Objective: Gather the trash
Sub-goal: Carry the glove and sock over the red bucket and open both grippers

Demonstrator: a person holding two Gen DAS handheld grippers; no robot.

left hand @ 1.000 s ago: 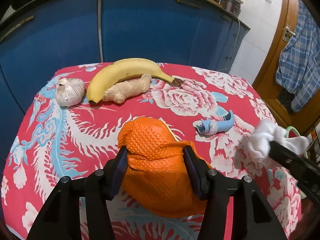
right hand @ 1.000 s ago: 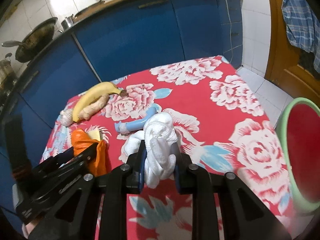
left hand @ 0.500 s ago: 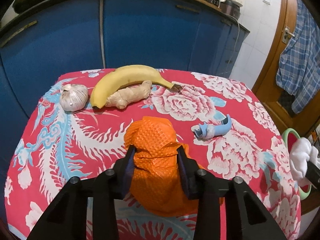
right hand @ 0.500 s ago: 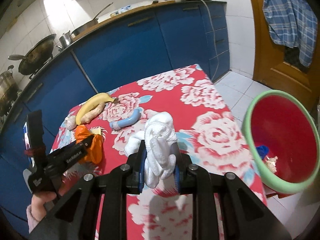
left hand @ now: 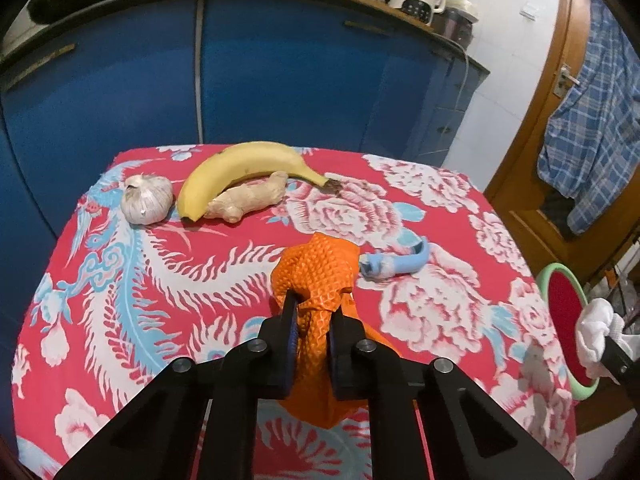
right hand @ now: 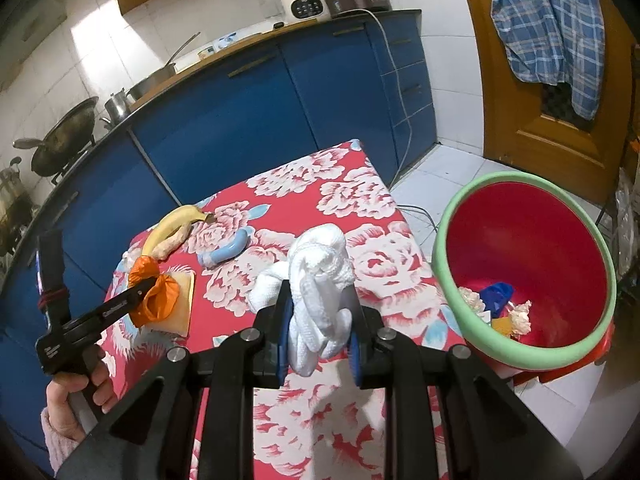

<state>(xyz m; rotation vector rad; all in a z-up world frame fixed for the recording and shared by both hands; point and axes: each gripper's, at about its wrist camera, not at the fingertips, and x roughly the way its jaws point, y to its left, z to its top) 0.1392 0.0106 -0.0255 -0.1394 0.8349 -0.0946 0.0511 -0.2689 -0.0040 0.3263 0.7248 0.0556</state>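
My left gripper (left hand: 313, 312) is shut on a crumpled orange textured bag (left hand: 316, 270), pinched between its blue pads just above the red floral tablecloth (left hand: 160, 280). From the right wrist view the same orange bag (right hand: 158, 298) hangs at the left gripper (right hand: 149, 282), over a yellow sponge (right hand: 185, 302). My right gripper (right hand: 318, 312) is shut on a bunched white cloth (right hand: 320, 272), held near the table's right edge beside a red bin (right hand: 524, 240) with a green rim. Several scraps (right hand: 496, 300) lie in the bin. A light blue crumpled wrapper (left hand: 394, 266) rests on the cloth.
A banana (left hand: 240, 168), a piece of ginger (left hand: 248, 198) and a garlic bulb (left hand: 146, 200) lie at the table's far side. Blue cabinets (left hand: 280, 72) stand behind. A wooden door (right hand: 532, 112) with a hanging plaid cloth is at the right, past the bin.
The left jaws have closed tight on the orange bag and lifted it slightly. The right gripper has carried the white cloth rightward, toward the red bin.
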